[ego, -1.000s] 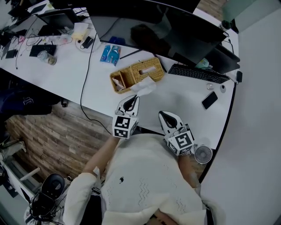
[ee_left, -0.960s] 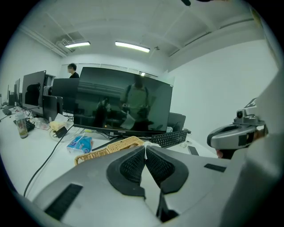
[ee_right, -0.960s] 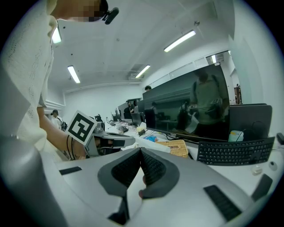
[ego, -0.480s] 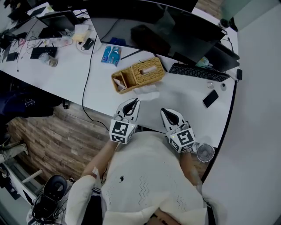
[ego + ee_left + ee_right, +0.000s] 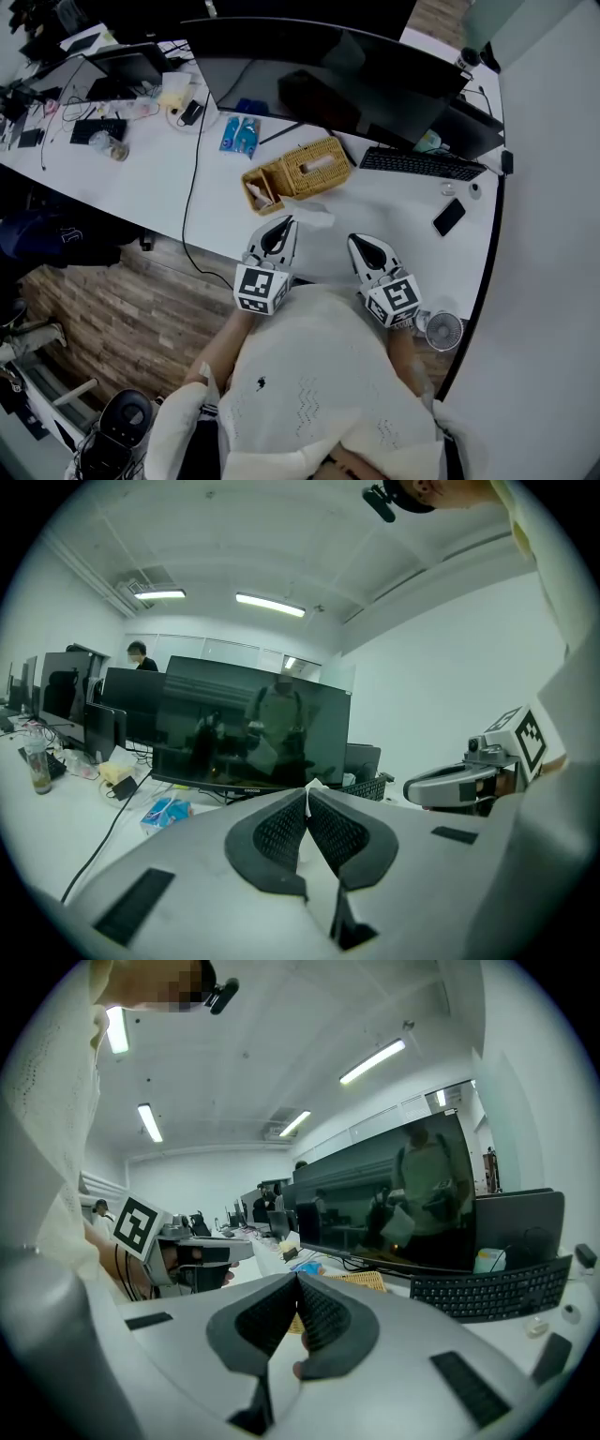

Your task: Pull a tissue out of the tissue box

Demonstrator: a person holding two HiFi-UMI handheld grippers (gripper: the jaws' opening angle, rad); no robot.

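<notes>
Head view and gripper views of a person at a white desk (image 5: 394, 211), with a two-jaw gripper held in each hand. Left gripper (image 5: 284, 223): the jaws are pressed together on a thin white tissue (image 5: 316, 217). In the left gripper view, an edge of this tissue is seen as a pale sliver standing up between the ribbed black pads (image 5: 279, 836). In the head view the tissue is shown trailing to the right of the left gripper's tips, clear of the tissue box (image 5: 300, 172) and just in front of it. Whether the tissue touches the desk cannot be told.

The tissue box is a tan woven case set on the desk in front of the wide dark monitor (image 5: 328, 66) and to the left of the black keyboard (image 5: 419, 163). A pale patch is visible in its top slot, and white contents are visible in the open compartment at its left end.

Right gripper (image 5: 356, 240): the jaws are closed tip to tip with nothing pinched between them. It is held beside the left gripper and apart from the tissue. In the right gripper view, part of the woven box is seen beyond the closed tips.

A blue packet (image 5: 239, 136) lies left of the box, a dark phone (image 5: 448, 217) near the desk's right edge
</notes>
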